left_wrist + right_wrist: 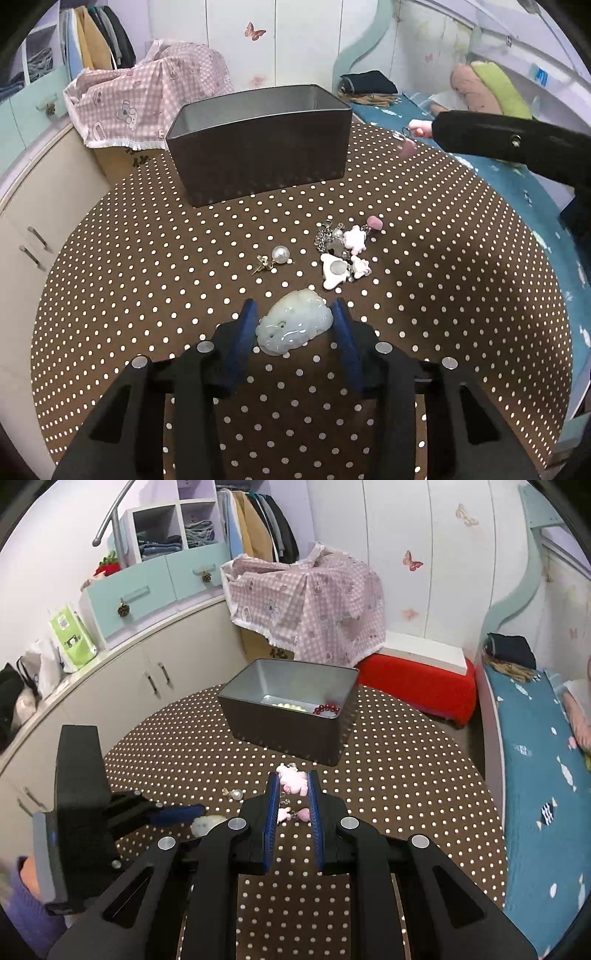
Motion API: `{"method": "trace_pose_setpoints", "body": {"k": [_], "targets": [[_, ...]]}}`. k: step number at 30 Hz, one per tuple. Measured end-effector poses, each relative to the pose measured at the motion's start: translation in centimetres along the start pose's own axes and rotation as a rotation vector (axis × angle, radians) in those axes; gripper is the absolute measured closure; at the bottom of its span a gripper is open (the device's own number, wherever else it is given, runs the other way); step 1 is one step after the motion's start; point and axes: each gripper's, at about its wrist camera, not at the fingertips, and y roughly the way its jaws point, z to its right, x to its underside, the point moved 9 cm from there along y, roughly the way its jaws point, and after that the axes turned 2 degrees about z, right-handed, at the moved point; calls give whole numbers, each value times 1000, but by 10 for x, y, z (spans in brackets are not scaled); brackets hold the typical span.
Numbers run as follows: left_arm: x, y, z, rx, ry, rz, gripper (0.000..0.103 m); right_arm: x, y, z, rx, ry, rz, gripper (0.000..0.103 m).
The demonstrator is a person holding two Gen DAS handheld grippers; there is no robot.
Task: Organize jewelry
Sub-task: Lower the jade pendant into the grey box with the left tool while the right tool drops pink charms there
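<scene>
A pale jade pendant (291,326) lies on the polka-dot table (147,295) between the fingers of my left gripper (294,314), which is open around it. A pearl earring (275,256) and a heap of pink and white charms with a chain (343,251) lie beyond it. A dark metal tin (258,144) stands at the back; the right wrist view shows red and pale beads inside the tin (291,709). My right gripper (293,786) is shut on a pink charm (293,781) above the heap. The left gripper (173,814) also shows there, by the pendant (207,823).
A person's arm in a black sleeve (509,142) reaches over the table's far right, holding a small pink item. A bed with a blue cover (535,794) runs along the right. Cabinets (122,686) curve along the left. A pink checked cloth (306,602) covers a box behind the tin.
</scene>
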Motion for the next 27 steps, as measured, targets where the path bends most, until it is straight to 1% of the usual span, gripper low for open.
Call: {"method": "trace_pose_setpoints", "body": {"k": [3,5,7,9,12,16,18,19,21,23,25,27], "targets": [[-2,0,-6,13,-31,10,64,0,0,-1,-3,-1,1,87],[-6,2,-14,44,-64,10,64,-1,1,-2,-6,-2,0,87],[-8,2,-24,41,-92,7,64,-3,2,-2,-8,-3,2,87],[-11,0,-33,33,-111,17,64,-6,3,-2,-11,-4,4,87],[-22,-10,-44,45,-136,43,64,-14,5,-2,-12,-8,11,87],[-53,-29,-51,44,-133,111,64,-31,7,-3,-12,-14,33,87],[-72,-38,-54,58,-137,146,64,-43,9,-3,-13,-19,43,87],[-86,-41,-57,55,-133,167,64,-49,10,-3,-14,-19,50,87],[-106,-42,-58,49,-123,184,64,-60,14,-1,-15,-19,58,87],[-124,-37,-58,57,-117,190,64,-71,21,1,-15,-16,63,87],[-139,-28,-59,82,-129,181,64,-78,29,4,-14,-14,59,87],[-148,-17,-62,69,-132,160,64,-85,40,8,-11,-9,52,87]]}}
